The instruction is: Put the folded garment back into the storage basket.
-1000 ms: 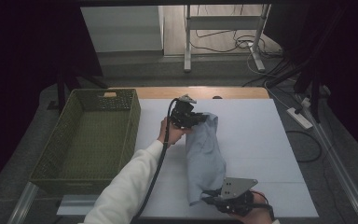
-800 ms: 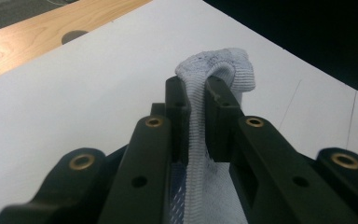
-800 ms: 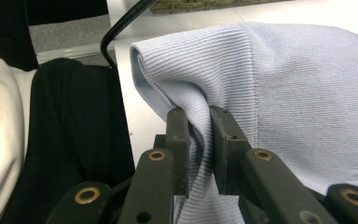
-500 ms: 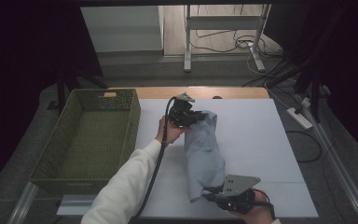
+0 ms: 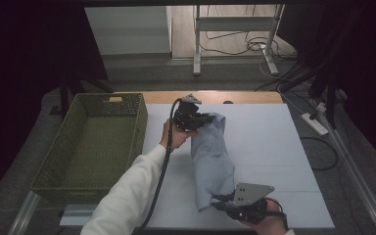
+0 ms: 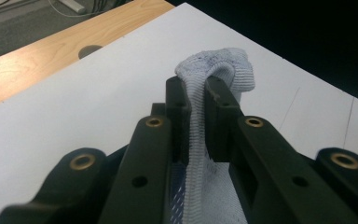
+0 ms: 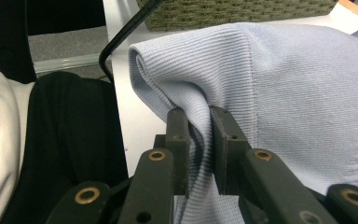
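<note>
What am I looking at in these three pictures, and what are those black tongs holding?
No robot arm here: a person holds a hand-held gripper in each hand. The high view looks down on the table from above the person's side. There the left gripper pinches the far end of a light blue knit garment, and the right gripper pinches its near end. The garment hangs stretched between them over the white table top. A green woven basket sits at the left, nothing visible inside it.

The other two pictures come from cameras riding on the grippers, looking along their black jaws. In the left gripper view a ribbed edge of the garment is clamped between the jaws; in the right gripper view a fold of it is clamped.
</note>
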A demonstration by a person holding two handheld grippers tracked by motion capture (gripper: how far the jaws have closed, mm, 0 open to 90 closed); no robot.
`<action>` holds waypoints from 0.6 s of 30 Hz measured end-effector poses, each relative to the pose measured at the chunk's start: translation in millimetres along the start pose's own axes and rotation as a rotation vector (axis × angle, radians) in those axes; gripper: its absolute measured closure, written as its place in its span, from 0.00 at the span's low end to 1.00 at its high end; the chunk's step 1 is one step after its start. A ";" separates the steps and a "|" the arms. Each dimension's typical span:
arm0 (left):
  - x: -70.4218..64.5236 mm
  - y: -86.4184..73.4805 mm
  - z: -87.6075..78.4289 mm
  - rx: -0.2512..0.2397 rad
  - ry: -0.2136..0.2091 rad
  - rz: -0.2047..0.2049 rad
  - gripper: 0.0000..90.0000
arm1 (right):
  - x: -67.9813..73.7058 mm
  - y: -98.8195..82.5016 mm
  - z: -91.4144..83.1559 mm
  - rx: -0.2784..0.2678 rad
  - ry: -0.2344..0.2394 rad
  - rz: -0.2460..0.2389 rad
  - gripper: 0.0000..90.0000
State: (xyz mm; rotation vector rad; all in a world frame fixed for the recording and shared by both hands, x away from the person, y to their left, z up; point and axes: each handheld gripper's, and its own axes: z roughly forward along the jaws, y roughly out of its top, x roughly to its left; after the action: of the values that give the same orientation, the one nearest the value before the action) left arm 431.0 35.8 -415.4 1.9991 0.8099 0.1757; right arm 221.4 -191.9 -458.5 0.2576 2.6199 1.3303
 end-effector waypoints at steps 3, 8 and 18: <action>-0.3 0.8 -4.0 -0.008 -0.002 0.001 0.90 | 0.3 1.6 -0.9 -0.004 -0.001 -0.002 0.87; 0.6 2.3 -11.4 -0.015 -0.006 0.004 0.90 | 0.4 3.8 -0.8 -0.011 -0.004 -0.004 0.87; 1.7 5.8 -21.3 -0.028 -0.002 0.008 0.90 | -0.2 11.0 2.0 -0.017 -0.007 -0.009 0.87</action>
State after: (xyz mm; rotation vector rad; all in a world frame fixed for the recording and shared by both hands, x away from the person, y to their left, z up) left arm 426.0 50.2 -399.3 1.9760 0.7944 0.1887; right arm 222.8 -184.0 -450.7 0.2470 2.6002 1.3456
